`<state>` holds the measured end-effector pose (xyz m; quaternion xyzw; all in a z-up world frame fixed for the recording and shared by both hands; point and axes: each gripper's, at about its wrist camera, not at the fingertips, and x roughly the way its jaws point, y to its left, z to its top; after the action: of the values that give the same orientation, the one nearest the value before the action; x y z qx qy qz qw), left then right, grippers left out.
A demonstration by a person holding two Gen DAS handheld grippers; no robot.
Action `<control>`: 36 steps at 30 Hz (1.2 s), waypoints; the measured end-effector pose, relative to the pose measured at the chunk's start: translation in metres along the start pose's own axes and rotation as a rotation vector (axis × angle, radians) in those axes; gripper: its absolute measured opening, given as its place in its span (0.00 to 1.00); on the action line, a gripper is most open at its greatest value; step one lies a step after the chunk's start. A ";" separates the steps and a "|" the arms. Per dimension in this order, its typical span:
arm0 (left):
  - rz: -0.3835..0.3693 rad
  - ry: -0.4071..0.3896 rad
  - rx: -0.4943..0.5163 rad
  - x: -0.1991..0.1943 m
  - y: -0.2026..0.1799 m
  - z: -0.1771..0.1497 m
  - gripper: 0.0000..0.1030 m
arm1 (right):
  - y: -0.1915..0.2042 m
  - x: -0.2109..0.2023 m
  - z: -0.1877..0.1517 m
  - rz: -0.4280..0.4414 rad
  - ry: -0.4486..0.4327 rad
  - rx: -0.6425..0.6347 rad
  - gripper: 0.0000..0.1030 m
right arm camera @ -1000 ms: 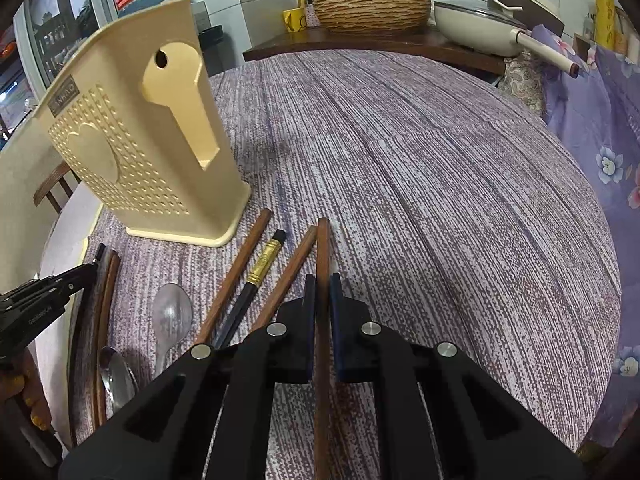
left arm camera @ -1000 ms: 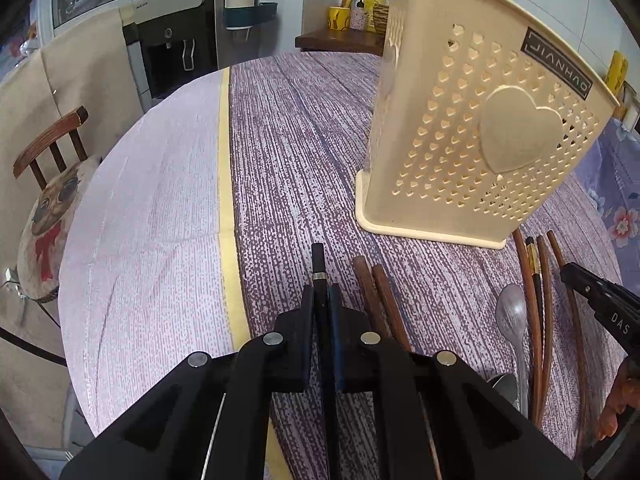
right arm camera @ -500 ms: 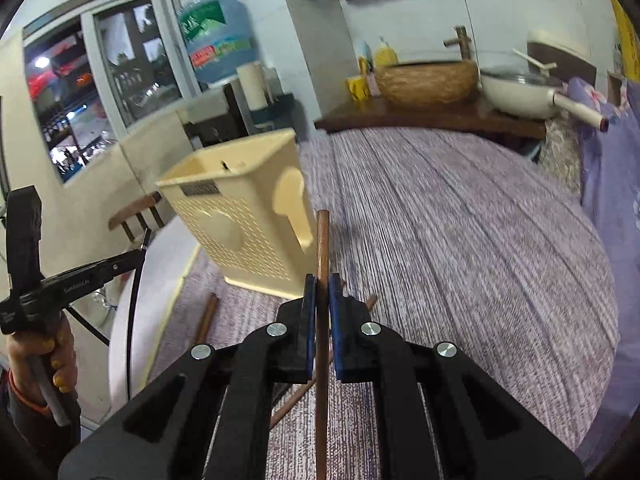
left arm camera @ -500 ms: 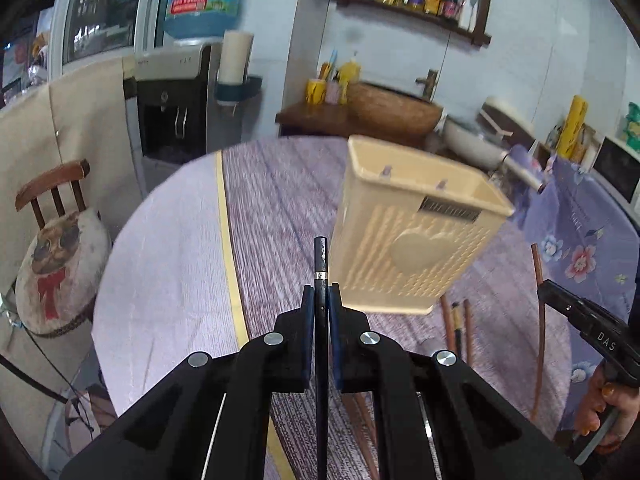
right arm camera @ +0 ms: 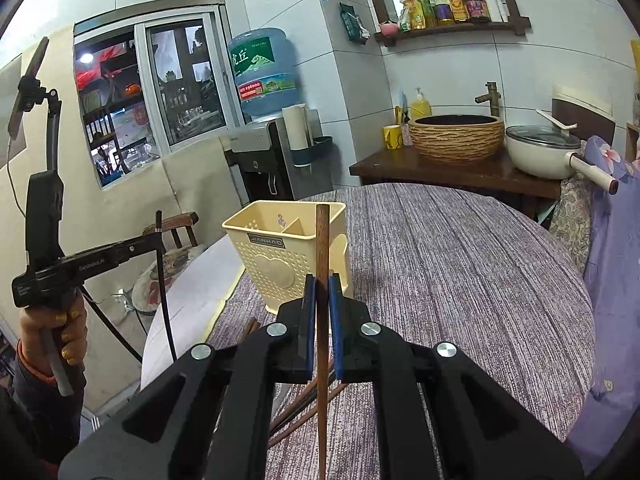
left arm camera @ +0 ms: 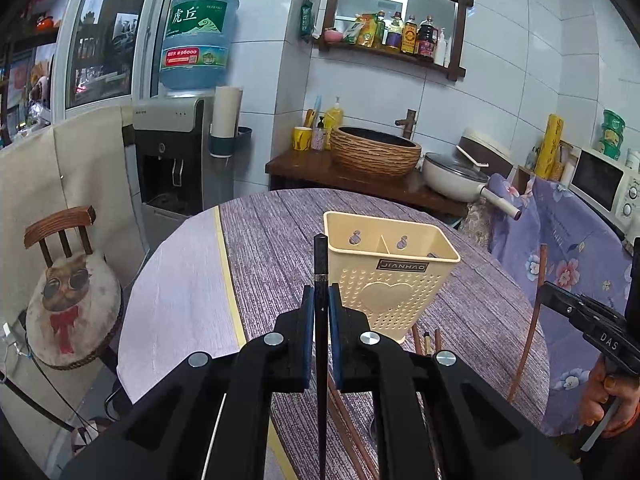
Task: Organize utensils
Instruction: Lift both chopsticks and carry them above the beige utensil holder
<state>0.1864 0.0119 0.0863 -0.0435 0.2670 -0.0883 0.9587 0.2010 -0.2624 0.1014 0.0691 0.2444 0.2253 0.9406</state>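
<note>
Left gripper (left arm camera: pixel 320 308): jaws clamped on a black chopstick (left arm camera: pixel 320 264), raised above the table.
Right gripper (right arm camera: pixel 322 300): jaws clamped on a brown chopstick (right arm camera: pixel 322 240), also raised.
Loose chopsticks (left arm camera: pixel 427 340): flat on the table (right arm camera: pixel 460 272), just before the holder.
Utensil holder (left arm camera: pixel 390 276): cream, upright, beyond both grippers.

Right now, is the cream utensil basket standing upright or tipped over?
Upright. The utensil basket sits on its base on the table, open top facing up, its centre divider visible from above.
</note>
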 end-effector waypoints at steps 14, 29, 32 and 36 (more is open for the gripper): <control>-0.013 -0.070 0.000 -0.022 0.005 0.024 0.08 | 0.008 -0.005 0.032 0.066 -0.083 0.018 0.07; -0.121 -0.228 0.053 -0.056 -0.025 0.131 0.08 | 0.050 0.010 0.148 0.005 -0.352 -0.016 0.07; -0.105 -0.275 0.036 -0.050 -0.031 0.150 0.08 | 0.056 0.022 0.163 -0.057 -0.408 -0.042 0.07; -0.068 -0.275 0.011 -0.023 -0.032 0.151 0.08 | 0.053 0.049 0.158 -0.107 -0.409 -0.049 0.08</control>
<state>0.2405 -0.0100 0.2306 -0.0592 0.1311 -0.1154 0.9828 0.2963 -0.1957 0.2312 0.0776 0.0463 0.1621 0.9826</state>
